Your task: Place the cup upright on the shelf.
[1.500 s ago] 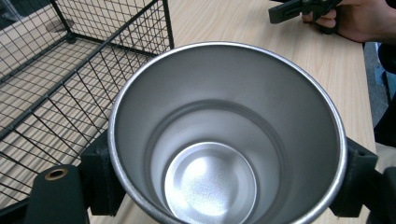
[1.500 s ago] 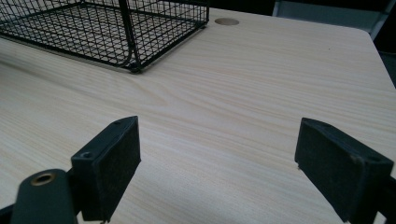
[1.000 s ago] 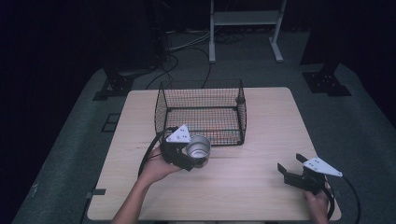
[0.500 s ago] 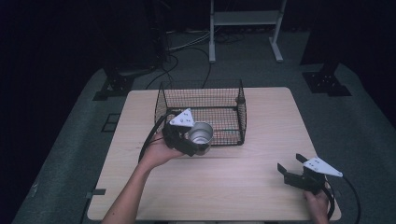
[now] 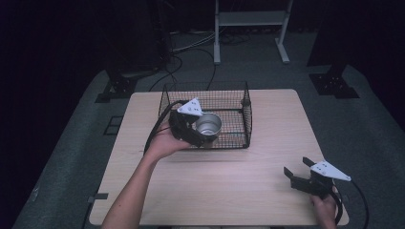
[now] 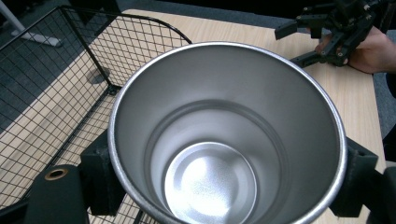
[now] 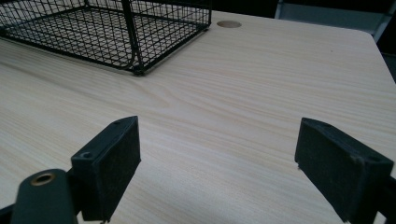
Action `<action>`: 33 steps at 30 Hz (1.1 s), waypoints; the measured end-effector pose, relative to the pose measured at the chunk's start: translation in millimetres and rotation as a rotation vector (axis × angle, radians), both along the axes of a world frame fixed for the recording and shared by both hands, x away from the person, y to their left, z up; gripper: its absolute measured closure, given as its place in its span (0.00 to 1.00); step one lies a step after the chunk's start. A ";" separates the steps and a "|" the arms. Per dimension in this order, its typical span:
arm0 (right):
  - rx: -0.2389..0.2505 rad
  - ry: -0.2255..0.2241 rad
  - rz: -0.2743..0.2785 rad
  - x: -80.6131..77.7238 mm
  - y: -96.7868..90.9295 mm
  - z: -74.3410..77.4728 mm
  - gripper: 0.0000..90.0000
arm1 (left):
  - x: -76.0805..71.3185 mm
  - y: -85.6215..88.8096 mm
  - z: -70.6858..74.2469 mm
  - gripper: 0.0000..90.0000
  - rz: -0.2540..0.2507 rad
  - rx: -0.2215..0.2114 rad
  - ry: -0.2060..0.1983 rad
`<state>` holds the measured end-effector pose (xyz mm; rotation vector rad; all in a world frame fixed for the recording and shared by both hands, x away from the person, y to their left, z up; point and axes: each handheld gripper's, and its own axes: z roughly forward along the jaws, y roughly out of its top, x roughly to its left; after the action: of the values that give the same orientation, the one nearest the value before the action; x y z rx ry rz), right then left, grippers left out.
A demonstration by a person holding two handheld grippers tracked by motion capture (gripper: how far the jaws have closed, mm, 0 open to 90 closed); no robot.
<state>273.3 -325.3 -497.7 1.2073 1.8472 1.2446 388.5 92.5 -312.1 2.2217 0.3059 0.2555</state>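
Left tongs [image 5: 203,131] clamp steel cup [image 5: 208,126] over basket [image 5: 247,114] front rim.

In the left gripper view the steel cup [image 6: 224,140] hides most of both jaws, and its lower rim runs off the bottom edge; the wire basket [image 6: 60,84] is cut at the left edge; at upper right the right gripper [image 6: 334,35] is cropped by the top edge; in the right gripper view the basket's far side leaves the top of the frame, its contents unreadable.
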 end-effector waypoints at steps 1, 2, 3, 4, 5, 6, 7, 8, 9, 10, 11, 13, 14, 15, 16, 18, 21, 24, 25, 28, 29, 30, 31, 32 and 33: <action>0.001 -0.001 0.001 0.0 -0.2 0.0 0.15 | 2.0 -1.2 0.8 0.20 -0.001 0.005 0.000; 0.003 0.000 0.002 0.1 -0.3 0.0 0.15 | 3.3 -2.2 1.3 0.20 -0.001 0.010 -0.001; 0.002 -0.001 0.003 0.1 -0.4 0.0 0.15 | 5.6 -3.5 2.4 0.20 -0.002 0.019 -0.002; 0.002 -0.001 0.003 0.1 -0.4 0.0 0.15 | 8.6 -4.5 3.8 0.20 -0.003 0.026 -0.006; 0.000 -0.002 0.006 0.4 -0.4 -0.1 0.15 | 12.4 -6.1 5.0 0.20 -0.004 0.015 -0.001; 0.000 -0.002 0.006 0.4 -0.4 -0.1 0.15 | 12.4 -6.1 5.0 0.20 -0.004 0.015 -0.001; 0.002 -0.002 0.006 0.4 -0.6 -0.1 0.15 | 16.5 -8.1 5.6 0.20 -0.001 0.015 0.001; 0.002 -0.002 0.006 0.4 -0.6 -0.1 0.15 | 16.5 -8.1 5.6 0.20 -0.001 0.015 0.001; 0.006 0.001 0.006 0.3 -0.4 0.0 0.15 | 19.3 -9.0 5.8 0.20 -0.002 0.019 0.002; 0.006 0.001 0.006 0.3 -0.4 0.0 0.15 | 21.5 -9.8 6.0 0.20 0.001 0.019 0.007; 0.008 0.002 0.005 0.2 -0.3 0.0 0.15 | 25.8 -11.3 7.3 0.20 0.005 0.030 0.008; 0.005 0.002 0.006 0.3 -0.6 -0.1 0.15 | 27.9 -12.4 7.7 0.20 0.009 0.027 0.010; 0.005 0.002 0.006 0.3 -0.6 -0.1 0.15 | 30.2 -13.3 8.7 0.20 0.012 0.029 0.008; 0.007 0.002 0.004 0.2 -0.7 0.0 0.15 | 32.3 -13.9 9.4 0.20 0.015 0.027 0.005; 0.007 0.002 0.004 0.2 -0.7 0.0 0.15 | 34.2 -15.0 9.7 0.20 0.018 0.015 0.007; 0.009 0.003 0.002 0.3 -0.9 0.0 0.15 | 38.7 -17.7 10.6 0.20 0.024 0.014 0.011; 0.007 0.003 0.002 0.4 -0.7 0.0 0.15 | 45.5 -20.8 10.6 0.20 0.032 0.016 0.015; 0.010 0.005 0.003 0.4 -1.0 0.0 0.15 | 51.7 -22.3 10.5 0.20 0.042 0.026 0.014; 0.012 0.005 0.002 0.2 -1.0 0.0 0.15 | 53.8 -22.8 10.3 0.20 0.048 0.019 0.018; 0.014 0.004 0.002 0.0 -1.2 0.0 0.15 | 62.1 -23.0 10.8 0.20 0.060 0.022 0.014; 0.014 0.002 0.002 0.2 -1.4 0.0 0.15 | 65.1 -23.6 10.6 0.20 0.065 0.017 0.021; 0.019 0.004 0.000 -0.1 -1.5 0.0 0.15 | 69.8 -25.2 10.0 0.20 0.070 0.020 0.020; 0.020 0.003 0.001 -0.1 -1.7 0.0 0.15 | 69.8 -25.2 10.0 0.20 0.070 0.020 0.020; 0.022 0.003 0.001 -0.1 -1.8 0.0 0.15 | 72.2 -25.9 9.5 0.20 0.073 0.020 0.019; 0.023 0.003 0.001 -0.1 -1.9 0.0 0.15 | 77.5 -27.9 7.5 0.20 0.084 0.011 0.028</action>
<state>273.2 -327.2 -497.7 1.2211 1.8410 1.2681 466.0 64.6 -304.7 2.2280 0.4140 0.2720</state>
